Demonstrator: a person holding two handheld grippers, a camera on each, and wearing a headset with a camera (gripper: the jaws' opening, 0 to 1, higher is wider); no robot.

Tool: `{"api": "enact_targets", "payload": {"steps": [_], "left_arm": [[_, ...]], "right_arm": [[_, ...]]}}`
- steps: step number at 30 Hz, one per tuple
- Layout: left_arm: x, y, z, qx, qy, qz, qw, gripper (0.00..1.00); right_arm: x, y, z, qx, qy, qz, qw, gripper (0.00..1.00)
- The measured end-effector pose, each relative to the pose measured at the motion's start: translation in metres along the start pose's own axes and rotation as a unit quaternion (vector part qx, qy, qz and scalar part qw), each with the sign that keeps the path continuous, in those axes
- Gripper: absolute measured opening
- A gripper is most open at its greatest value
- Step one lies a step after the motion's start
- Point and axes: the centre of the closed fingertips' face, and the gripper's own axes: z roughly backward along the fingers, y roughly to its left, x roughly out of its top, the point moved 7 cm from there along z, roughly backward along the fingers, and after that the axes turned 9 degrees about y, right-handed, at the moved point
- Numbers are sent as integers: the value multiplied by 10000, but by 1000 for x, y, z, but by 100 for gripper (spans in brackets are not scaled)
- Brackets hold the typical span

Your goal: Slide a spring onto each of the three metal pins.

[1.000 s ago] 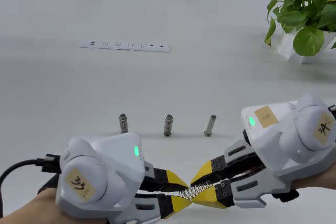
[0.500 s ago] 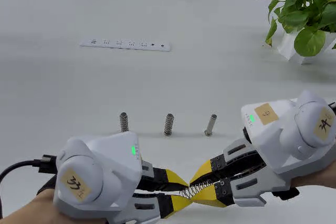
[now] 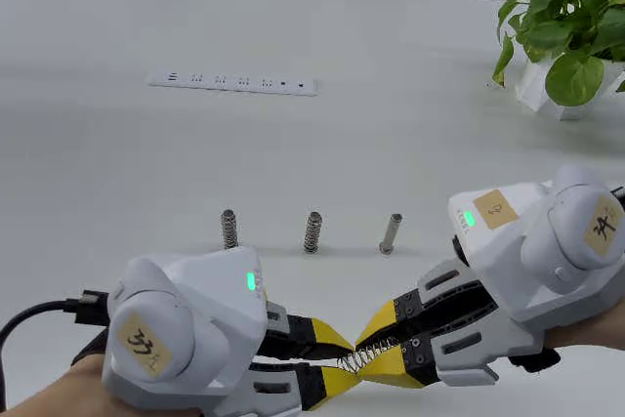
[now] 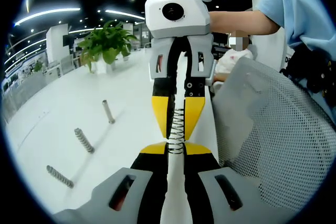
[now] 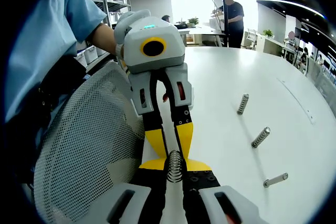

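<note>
Three metal pins stand in a row on the white table (image 3: 117, 163). The left pin (image 3: 229, 229) and the middle pin (image 3: 313, 231) each carry a spring; the right pin (image 3: 391, 233) is bare. Near the table's front edge a loose spring (image 3: 354, 359) lies level between the two grippers. My left gripper (image 3: 339, 370) is shut on one end and my right gripper (image 3: 374, 355) is shut on the other. In the left gripper view the spring (image 4: 176, 141) runs from my own jaws up into the right gripper (image 4: 178, 129). Its coil end (image 5: 175, 165) faces the camera in the right gripper view.
A white power strip (image 3: 232, 83) lies flat at the back left. A potted green plant (image 3: 566, 31) stands at the back right. A black cable (image 3: 39, 314) trails from the left gripper. A mesh chair back (image 4: 268, 135) is close behind the table's front edge.
The two gripper tips have drawn slightly closer, so the spring between them looks shorter. The pins have not moved.
</note>
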Motion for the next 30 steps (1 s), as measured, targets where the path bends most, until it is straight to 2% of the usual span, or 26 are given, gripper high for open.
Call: {"api": "enact_targets", "payload": {"steps": [9,14,19,23,26,30], "left_arm": [[-1,0,2,38,-51,40,10000,7],[-4,4,5,134,-94,181,9997,9],[-15,10,12,350,-71,409,9985,19],[-24,15,20,583,-65,611,9964,33],[-32,21,29,806,-113,890,9927,38],[-41,27,38,1061,-142,1111,9880,47]], "right_arm": [[2,-1,0,15,34,42,10000,7],[5,-3,2,7,17,49,10000,7],[6,-6,2,-10,39,43,10000,7],[5,-8,2,-14,59,42,10000,7],[5,-8,2,-26,76,47,10000,7],[4,-9,2,-30,101,59,9999,7]]}}
